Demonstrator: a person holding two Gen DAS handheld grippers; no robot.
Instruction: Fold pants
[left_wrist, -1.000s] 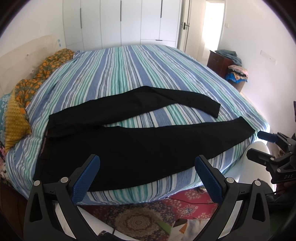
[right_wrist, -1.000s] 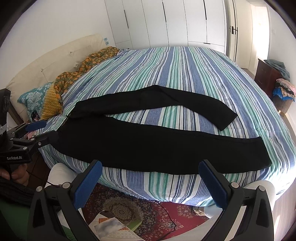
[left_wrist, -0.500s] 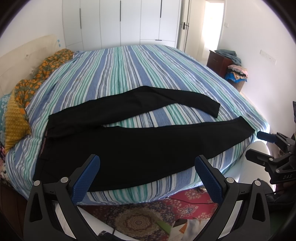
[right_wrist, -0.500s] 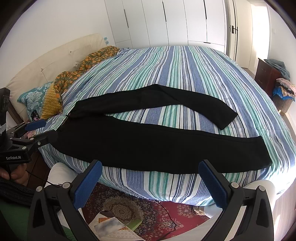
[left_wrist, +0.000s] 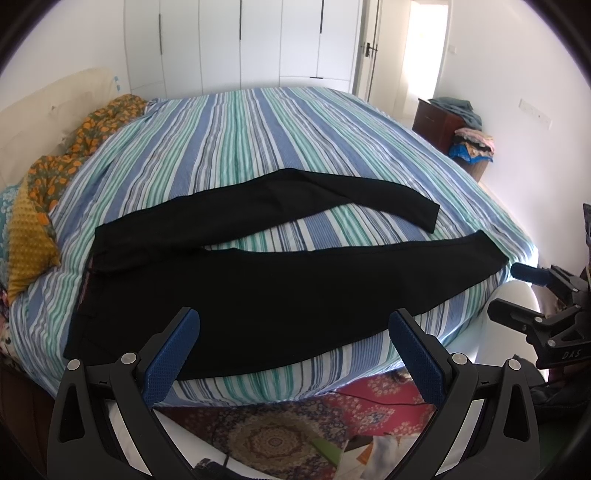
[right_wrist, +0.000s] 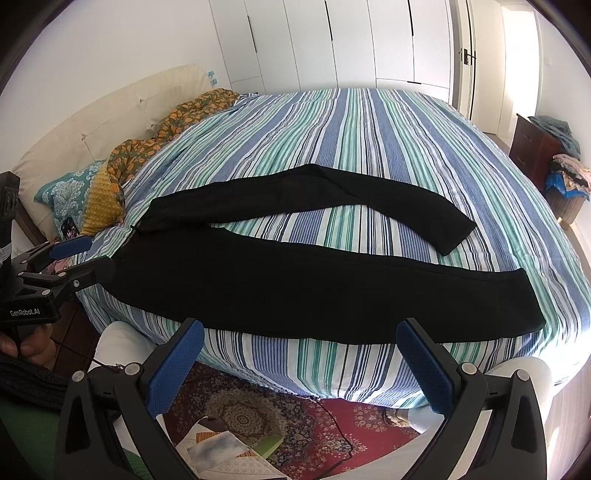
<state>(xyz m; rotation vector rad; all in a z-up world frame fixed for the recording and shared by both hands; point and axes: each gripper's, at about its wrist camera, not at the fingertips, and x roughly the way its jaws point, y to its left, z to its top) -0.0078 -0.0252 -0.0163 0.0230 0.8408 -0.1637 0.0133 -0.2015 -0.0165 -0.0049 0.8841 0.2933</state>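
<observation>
Black pants (left_wrist: 258, 288) (right_wrist: 295, 280) lie spread flat on the striped bed (left_wrist: 258, 147) (right_wrist: 369, 147), waist at the left, both legs running right with a strip of sheet between them. My left gripper (left_wrist: 293, 332) hovers open before the bed's near edge, above the near leg's lower hem side. My right gripper (right_wrist: 299, 343) is open too, held off the near edge, empty. Each gripper shows in the other's view: the right one (left_wrist: 517, 291) by the leg ends, the left one (right_wrist: 88, 254) by the waist.
Orange patterned bedding (right_wrist: 155, 147) and a teal pillow (right_wrist: 66, 195) sit at the headboard end. A red patterned rug (right_wrist: 295, 417) with papers (right_wrist: 221, 454) lies below. A dark cabinet piled with clothes (left_wrist: 461, 129) stands at the right wall. White wardrobes line the back.
Both grippers have barely drifted; the pants lie as before.
</observation>
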